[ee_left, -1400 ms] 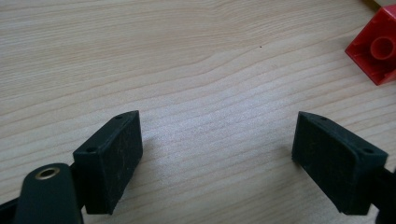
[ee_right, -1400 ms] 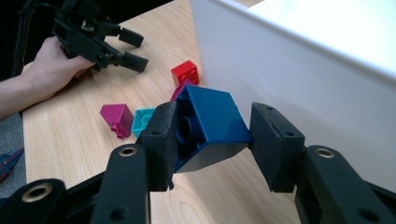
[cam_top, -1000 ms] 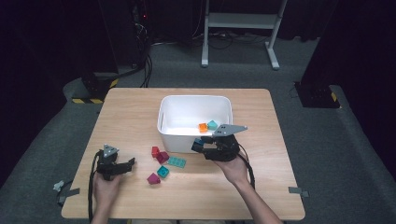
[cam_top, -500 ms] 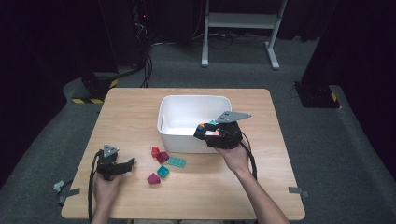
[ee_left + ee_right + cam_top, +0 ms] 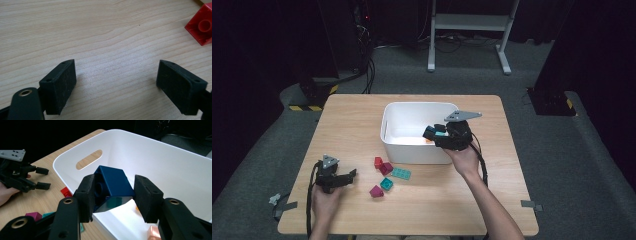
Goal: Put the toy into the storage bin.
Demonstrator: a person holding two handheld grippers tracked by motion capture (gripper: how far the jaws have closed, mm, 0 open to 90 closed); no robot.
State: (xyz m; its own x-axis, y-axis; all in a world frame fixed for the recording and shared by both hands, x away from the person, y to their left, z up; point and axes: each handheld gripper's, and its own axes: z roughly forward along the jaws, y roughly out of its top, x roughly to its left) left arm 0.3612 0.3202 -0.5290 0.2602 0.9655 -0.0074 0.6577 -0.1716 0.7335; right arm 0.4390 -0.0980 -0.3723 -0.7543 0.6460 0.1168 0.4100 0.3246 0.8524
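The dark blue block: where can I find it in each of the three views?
High view: dark blue block at the right gripper, over the white bin.
Right gripper view: centre, clamped between the two black jaws, above the bin's near wall.
Left gripper view: not in it.
Shared landmark: the white bin, in the high and right gripper views.

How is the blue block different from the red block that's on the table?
The blue block is dark blue; the red block is bright red. The blue block is squeezed between the jaws of the right gripper and held up over the white bin; the red block lies loose on the wooden table, and the left gripper stands open, not touching it. Both look like plastic toy building blocks.
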